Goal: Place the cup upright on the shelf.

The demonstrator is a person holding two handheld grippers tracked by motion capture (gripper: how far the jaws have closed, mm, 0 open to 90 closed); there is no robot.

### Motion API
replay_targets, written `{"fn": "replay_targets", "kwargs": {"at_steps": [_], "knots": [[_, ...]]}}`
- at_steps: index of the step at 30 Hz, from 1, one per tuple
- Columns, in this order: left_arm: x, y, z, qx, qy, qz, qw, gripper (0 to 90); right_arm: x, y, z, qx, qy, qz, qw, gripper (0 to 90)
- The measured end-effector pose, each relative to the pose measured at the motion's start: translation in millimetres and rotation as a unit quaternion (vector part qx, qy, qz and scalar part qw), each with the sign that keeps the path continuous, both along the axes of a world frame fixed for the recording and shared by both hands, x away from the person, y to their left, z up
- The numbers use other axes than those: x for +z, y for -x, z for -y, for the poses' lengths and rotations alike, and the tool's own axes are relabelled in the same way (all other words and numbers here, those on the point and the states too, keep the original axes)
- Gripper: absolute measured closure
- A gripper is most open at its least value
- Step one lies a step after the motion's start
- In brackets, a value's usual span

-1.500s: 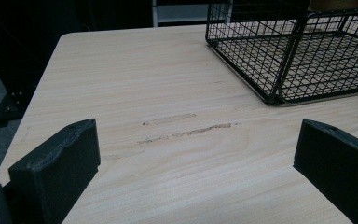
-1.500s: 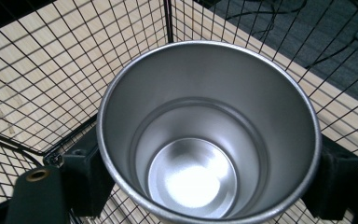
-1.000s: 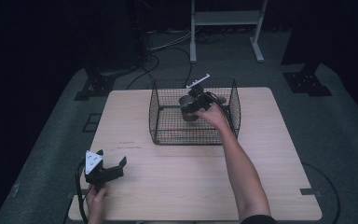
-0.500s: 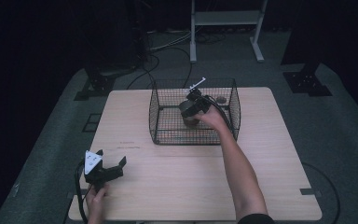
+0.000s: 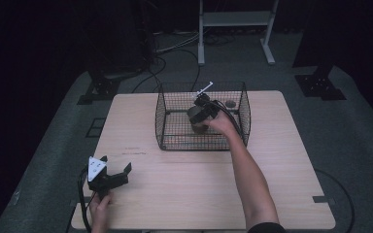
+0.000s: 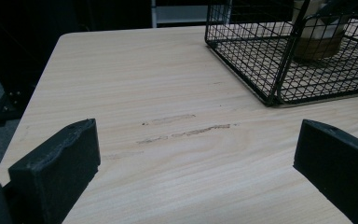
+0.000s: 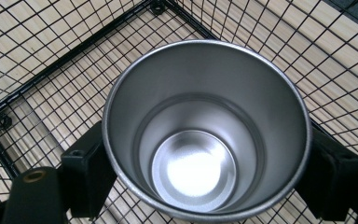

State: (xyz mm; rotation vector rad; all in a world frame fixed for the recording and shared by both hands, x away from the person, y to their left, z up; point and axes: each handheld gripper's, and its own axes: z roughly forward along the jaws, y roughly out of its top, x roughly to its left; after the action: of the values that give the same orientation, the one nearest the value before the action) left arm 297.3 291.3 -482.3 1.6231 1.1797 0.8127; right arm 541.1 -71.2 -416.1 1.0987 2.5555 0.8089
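1. Metal cup (image 7: 205, 130): upright inside the wire basket (image 5: 175, 131), grasped across its outer wall by the right tongs (image 5: 205, 109), one jaw on each side.
2. Handling: probably rigid, light, with smooth, slippery walls; a firm grip below the rim suits it.
3. Basket walls stand close around; open room lies upward.
4. Left tongs (image 5: 108, 175): released, empty, near the worktop (image 5: 281, 160) front edge.

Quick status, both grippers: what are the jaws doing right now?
Left gripper: jaws open, holding nothing, low over the table.
Right gripper: jaws shut on the metal cup, inside the wire basket.
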Motion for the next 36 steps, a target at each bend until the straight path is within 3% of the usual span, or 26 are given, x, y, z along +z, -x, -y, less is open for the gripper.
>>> {"fn": "replay_targets", "kwargs": {"at_steps": [36], "knots": [[0.0, -0.1, 0.1, 0.000, -0.002, -0.001, 1.0000, 0.0, 4.2, 5.5, 9.1, 0.004, 0.009, 0.004, 0.9999, 12.2]]}}
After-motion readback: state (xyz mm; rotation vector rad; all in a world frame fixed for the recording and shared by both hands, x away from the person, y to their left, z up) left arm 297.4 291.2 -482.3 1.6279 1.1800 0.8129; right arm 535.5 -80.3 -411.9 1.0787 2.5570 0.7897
